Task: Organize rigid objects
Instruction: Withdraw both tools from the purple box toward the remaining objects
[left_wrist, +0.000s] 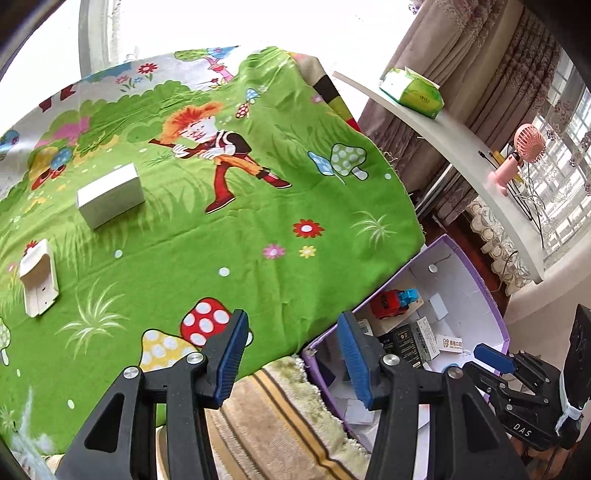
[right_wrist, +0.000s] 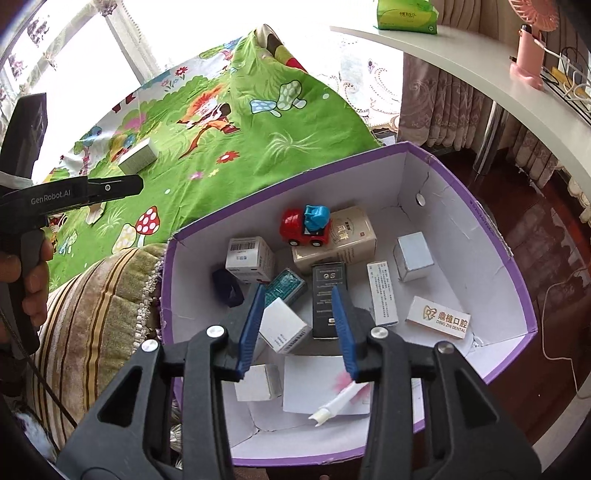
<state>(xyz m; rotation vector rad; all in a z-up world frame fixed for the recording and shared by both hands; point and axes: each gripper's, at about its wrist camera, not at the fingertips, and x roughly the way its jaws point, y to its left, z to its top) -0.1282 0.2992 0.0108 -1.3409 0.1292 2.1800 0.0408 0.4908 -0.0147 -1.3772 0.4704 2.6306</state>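
Note:
My left gripper hangs open and empty over the near edge of the green cartoon cloth. On the cloth lie a white box and a white bracket-like piece at the far left. My right gripper is open above the purple box, with nothing pressed between its pads. Inside the box are a red and blue toy car, several small cartons and a black carton. A white tube with a blurred pink end shows below the right jaws.
A striped cushion lies between the cloth and the purple box. A white curved shelf at the right carries a green tissue pack and a pink fan. Curtains hang behind it.

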